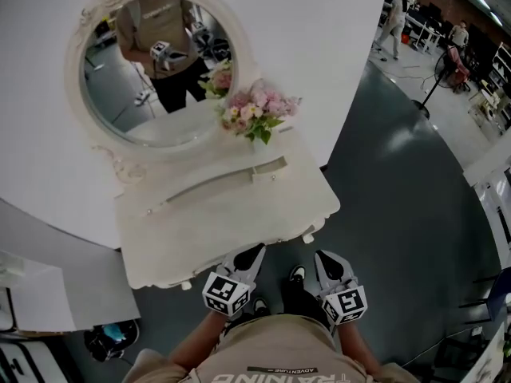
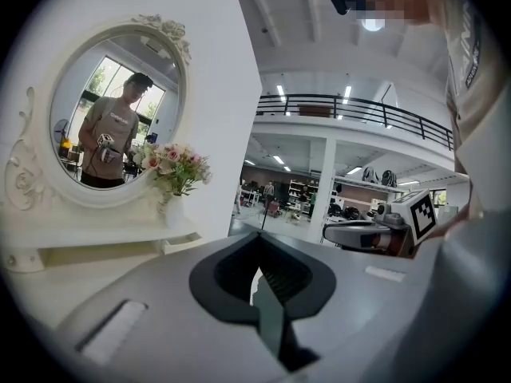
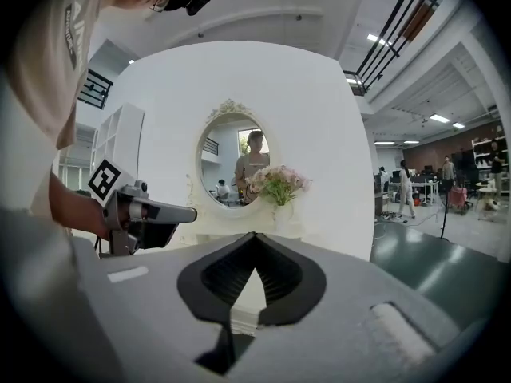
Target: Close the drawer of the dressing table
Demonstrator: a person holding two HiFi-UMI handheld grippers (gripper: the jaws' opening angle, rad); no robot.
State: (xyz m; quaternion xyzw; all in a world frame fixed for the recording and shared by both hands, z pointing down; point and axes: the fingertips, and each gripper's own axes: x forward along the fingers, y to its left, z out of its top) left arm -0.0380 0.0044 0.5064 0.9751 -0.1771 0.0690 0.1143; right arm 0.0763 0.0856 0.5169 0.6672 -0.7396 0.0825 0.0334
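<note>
The white dressing table point(image 1: 231, 230) stands against a white wall, its oval mirror point(image 1: 152, 70) reflecting the person and 1 marker cube. A bunch of pink flowers point(image 1: 255, 110) sits on the low shelf under the mirror, at its right end. Just below the flowers is the small drawer point(image 1: 269, 168) set into that shelf. It seems to stick out a little from the shelf front, though from this steep angle it is hard to be sure how far. Both grippers are held low and close to the person's body, off the near edge of the table and touching nothing. The left gripper point(image 1: 249, 255) points at the table's front edge, and the right gripper point(image 1: 327, 260) is just beside it over the dark grey floor point(image 1: 399, 214). In the left gripper view the left gripper's 2 jaws are pressed together at the tips with nothing between them, and the right gripper shows at the right side. In the right gripper view the right gripper's jaws are likewise clenched on nothing, aimed toward the table below the mirror, with the left gripper in a hand at the left. The drawer is well apart from both grippers, across the tabletop.
</note>
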